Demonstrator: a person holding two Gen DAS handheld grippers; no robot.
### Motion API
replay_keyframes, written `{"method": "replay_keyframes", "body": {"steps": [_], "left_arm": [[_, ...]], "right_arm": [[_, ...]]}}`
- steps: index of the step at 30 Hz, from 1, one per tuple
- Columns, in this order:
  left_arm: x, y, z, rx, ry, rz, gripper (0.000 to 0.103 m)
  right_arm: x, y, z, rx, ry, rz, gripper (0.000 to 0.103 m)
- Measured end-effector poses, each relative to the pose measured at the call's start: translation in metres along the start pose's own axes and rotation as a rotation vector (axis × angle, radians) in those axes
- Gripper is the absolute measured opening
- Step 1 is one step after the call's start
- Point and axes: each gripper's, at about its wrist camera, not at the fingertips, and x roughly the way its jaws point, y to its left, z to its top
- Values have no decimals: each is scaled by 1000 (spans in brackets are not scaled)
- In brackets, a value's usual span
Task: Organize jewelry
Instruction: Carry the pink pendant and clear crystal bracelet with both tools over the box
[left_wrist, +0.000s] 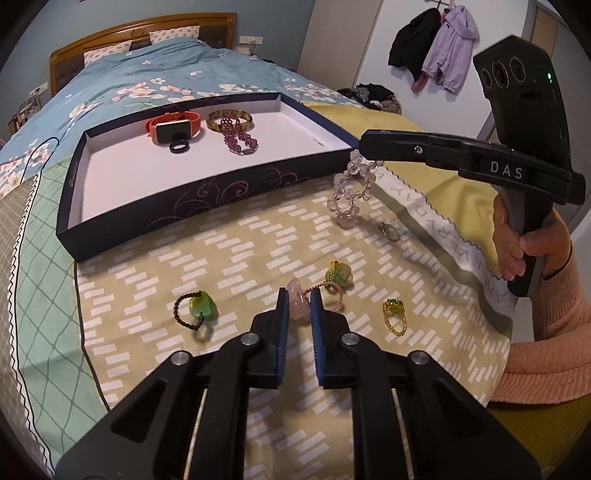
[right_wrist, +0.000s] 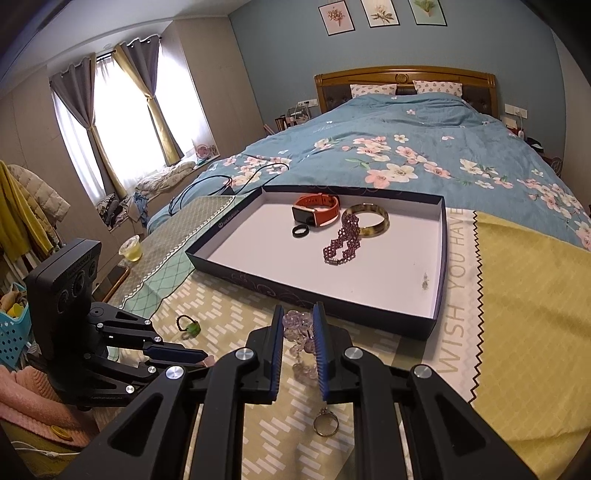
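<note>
Rose-pink stone, a carved pendant (left_wrist: 300, 301) on a pink braided cord (left_wrist: 332, 291), sits pinched between the blue pads of the left gripper (left_wrist: 299, 301), whose jaws are closed onto it with only the stone's width between them. Its long axis runs away from the camera, roughly in line with the fingers, and the cord loops off toward the right. It lies on the tan patterned cloth (left_wrist: 236, 258) spread over the bed, near the cloth's near edge.

The right gripper (right_wrist: 298, 328), held in a hand (left_wrist: 517, 254) with a peach knit sleeve (left_wrist: 546, 332), has its jaws nearly closed on a clear crystal bead bracelet (left_wrist: 349, 192). The strand hangs down from the jaws in a loose loop, long axis near vertical, its lower beads at or just above the cloth; I cannot tell whether they touch. It hangs just outside the near right corner of the dark blue tray (left_wrist: 147, 218).

Inside the tray, toward its far edge, lie an orange watch (right_wrist: 317, 210), a black ring (right_wrist: 300, 231), an amber bangle (right_wrist: 369, 221) and a purple beaded bracelet (right_wrist: 343, 243) stretched toward the near edge.

Loose on the cloth: a green pendant on a brown cord (left_wrist: 199, 308) left of the left gripper, a second green pendant (left_wrist: 338, 275) just beyond it, a yellow beaded ring (left_wrist: 394, 315) to its right, and a metal ring (right_wrist: 325, 422) under the right gripper.
</note>
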Motion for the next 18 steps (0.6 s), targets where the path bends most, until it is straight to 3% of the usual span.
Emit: {"method": "replay_keyframes", "body": {"steps": [18], "left_arm": [[-32,11,22,-36,-117,30,12]], "right_arm": [[-9,5,19,-19,-56,4,14]]}}
